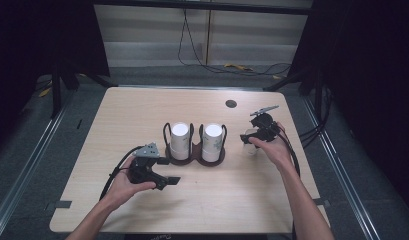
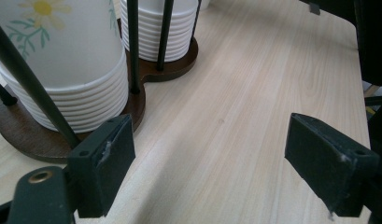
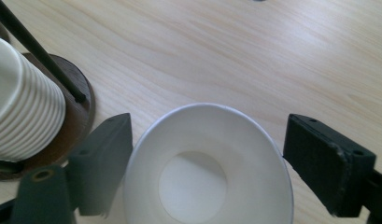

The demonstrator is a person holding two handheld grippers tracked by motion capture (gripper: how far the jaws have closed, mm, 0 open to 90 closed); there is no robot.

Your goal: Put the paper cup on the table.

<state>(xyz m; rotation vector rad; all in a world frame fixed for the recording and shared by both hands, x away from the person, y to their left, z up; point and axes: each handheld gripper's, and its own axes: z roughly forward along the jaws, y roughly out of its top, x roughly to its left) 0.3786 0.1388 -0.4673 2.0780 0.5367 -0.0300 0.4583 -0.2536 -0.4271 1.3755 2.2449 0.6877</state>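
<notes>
1. Here, the single paper cup (image 3: 207,168) stands upright just right of the cup holder (image 1: 194,157), between the right gripper's (image 3: 207,154) released jaws.
2. Likely light and crushable; grip gently below the rim.
3. The left gripper (image 2: 209,158) gapes empty.

Two stacks of white paper cups (image 1: 180,141) stand in one dark brown wooden holder with black wire posts (image 1: 194,156) — one stack per bay. One single white paper cup (image 1: 251,138) stands apart on one light wooden table (image 1: 142,110). Two black hand-held grippers — left gripper (image 1: 175,179), right gripper (image 1: 248,139).
</notes>
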